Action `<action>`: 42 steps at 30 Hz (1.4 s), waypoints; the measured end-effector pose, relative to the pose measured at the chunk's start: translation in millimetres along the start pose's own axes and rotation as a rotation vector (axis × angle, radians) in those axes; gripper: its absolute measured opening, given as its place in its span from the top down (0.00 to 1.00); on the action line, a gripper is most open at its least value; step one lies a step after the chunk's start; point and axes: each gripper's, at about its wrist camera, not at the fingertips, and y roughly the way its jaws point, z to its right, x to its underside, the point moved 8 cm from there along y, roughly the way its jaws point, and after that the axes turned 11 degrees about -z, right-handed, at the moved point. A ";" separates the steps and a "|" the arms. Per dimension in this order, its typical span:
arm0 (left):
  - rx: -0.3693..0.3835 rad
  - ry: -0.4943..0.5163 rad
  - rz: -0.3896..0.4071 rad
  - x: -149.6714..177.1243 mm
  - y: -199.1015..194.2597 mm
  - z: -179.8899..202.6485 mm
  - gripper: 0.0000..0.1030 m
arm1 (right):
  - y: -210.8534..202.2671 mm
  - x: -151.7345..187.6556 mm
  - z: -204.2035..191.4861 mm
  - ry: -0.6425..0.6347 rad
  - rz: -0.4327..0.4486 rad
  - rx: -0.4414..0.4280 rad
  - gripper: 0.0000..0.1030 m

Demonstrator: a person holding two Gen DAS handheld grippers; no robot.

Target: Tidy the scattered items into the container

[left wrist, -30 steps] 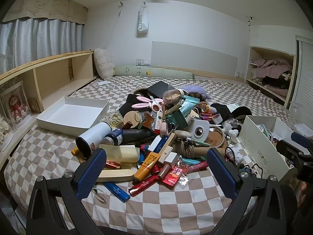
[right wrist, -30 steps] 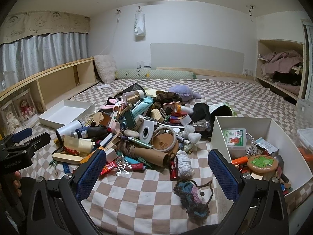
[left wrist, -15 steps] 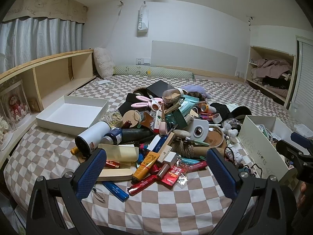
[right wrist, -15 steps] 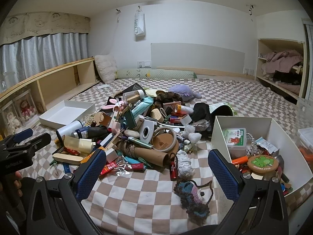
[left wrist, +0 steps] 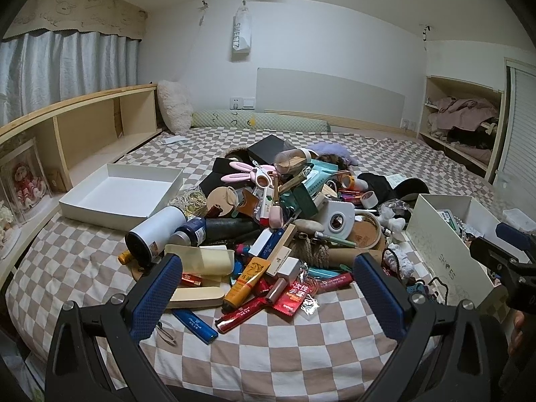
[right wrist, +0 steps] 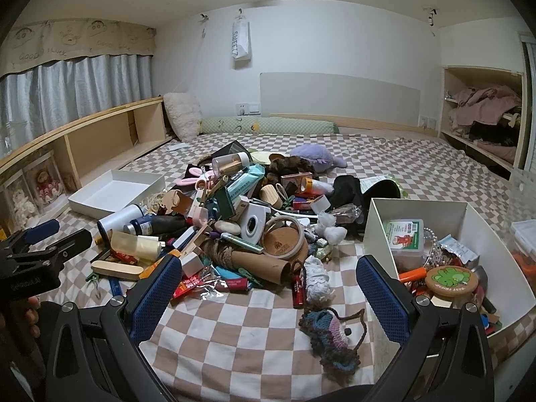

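A heap of scattered items (left wrist: 268, 221) lies mid-bed on the checked bedspread: a white flask (left wrist: 157, 227), an orange tube (left wrist: 249, 276), a red sachet (left wrist: 294, 293) and a blue pen (left wrist: 196, 323). The right wrist view shows a cardboard tube (right wrist: 261, 263), a white cloth (right wrist: 316, 278) and a knitted piece (right wrist: 331, 335). A white box (right wrist: 418, 211), partly filled with small items, stands to the right of the heap. My left gripper (left wrist: 268, 263) hovers open before the heap's near edge, holding nothing. My right gripper (right wrist: 268, 263) is open and empty beside the box.
A shallow white tray (left wrist: 117, 194) sits empty left of the heap. A wooden shelf unit (left wrist: 83, 127) runs along the left side, with an open closet shelf (right wrist: 479, 124) at the right. Pillows (left wrist: 174, 110) and a purple plush (right wrist: 316, 159) lie behind the heap.
Both views have shifted only slightly. Nothing in the heap or the box has moved, and both grippers stay open.
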 end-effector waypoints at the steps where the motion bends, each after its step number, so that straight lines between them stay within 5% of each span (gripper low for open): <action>1: 0.000 0.000 -0.002 0.3 0.6 0.1 0.00 | 0.2 0.4 -0.5 -0.001 -0.001 0.000 0.00; 30: -0.002 -0.012 -0.061 11.6 23.5 -4.0 0.00 | 19.1 12.4 -8.4 -0.039 -0.030 0.002 0.00; 42: 0.048 -0.018 -0.107 24.8 37.2 -0.1 0.00 | 30.6 18.3 -10.8 -0.029 -0.024 -0.062 0.00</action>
